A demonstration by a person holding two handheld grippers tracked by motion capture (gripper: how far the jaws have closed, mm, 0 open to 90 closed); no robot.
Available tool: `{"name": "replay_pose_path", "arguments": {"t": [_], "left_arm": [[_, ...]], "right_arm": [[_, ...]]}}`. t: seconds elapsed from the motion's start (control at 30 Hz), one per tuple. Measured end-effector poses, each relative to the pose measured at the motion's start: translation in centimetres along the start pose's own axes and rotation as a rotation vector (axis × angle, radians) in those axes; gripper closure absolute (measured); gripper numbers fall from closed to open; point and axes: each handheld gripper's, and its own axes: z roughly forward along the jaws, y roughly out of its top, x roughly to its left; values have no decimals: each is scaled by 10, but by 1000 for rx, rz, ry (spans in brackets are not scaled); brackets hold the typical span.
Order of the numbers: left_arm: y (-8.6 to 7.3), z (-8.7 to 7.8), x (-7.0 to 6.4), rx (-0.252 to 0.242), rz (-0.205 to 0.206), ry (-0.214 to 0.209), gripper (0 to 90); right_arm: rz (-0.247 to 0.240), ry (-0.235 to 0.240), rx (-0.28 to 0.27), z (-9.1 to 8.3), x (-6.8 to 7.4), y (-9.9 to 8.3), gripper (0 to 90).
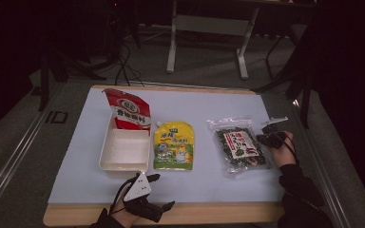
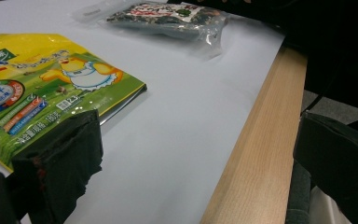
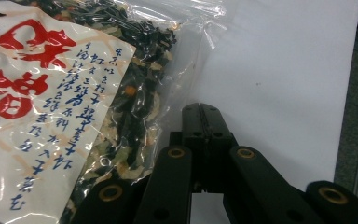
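The clear seaweed packet lies flat on the tabletop just left of the right gripper, whose jaws are pressed together empty; it looks light, crinkly and slippery, best pinched by its sealed edge.

A table carries a paper sheet that covers most of its top. On the sheet, from left to right, lie a tray, a spouted pouch just beside it, and, well apart, a clear bag. Behind the tray, a second pouch leans over its far rim. The left gripper sits at the table's near edge, in front of the tray. The right gripper touches the clear bag's right edge.
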Motion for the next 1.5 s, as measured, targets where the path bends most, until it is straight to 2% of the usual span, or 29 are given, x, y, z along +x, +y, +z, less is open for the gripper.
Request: {"name": "replay_pose_path", "arguments": {"t": [0.13, 0.27, 0.43, 0.57, 0.7, 0.97, 1.1, 1.27, 1.4, 1.5], "left_arm": [[0, 0, -1, 3, 1, 0, 26], [0, 1, 0, 3, 0, -1, 26], [0, 0, -1, 3, 1, -2, 26], [0, 1, -1, 5, 0, -2, 26], [0, 1, -1, 7, 0, -3, 26], [1, 1, -2, 5, 4, -4, 26], [1, 1, -2, 6, 5, -5, 26], [1, 2, -2, 7, 7, -5, 26], [1, 2, -2, 9, 7, -6, 26], [1, 2, -3, 6, 7, -6, 26]], "right_arm": [[2, 2, 5, -1, 3, 0, 900], [-14, 23, 5, -4, 12, -3, 900], [-9, 54, 11, -8, 21, -5, 900], [-57, 85, 10, -14, 38, -6, 900], [-85, 98, 12, -21, 52, -5, 900], [-91, 150, 3, -37, 69, -11, 900], [-94, 149, 14, -39, 75, -16, 900], [-87, 170, 26, -40, 81, -24, 900], [-98, 190, 28, -42, 87, -27, 900], [-120, 211, 39, -44, 96, -26, 900]]}}
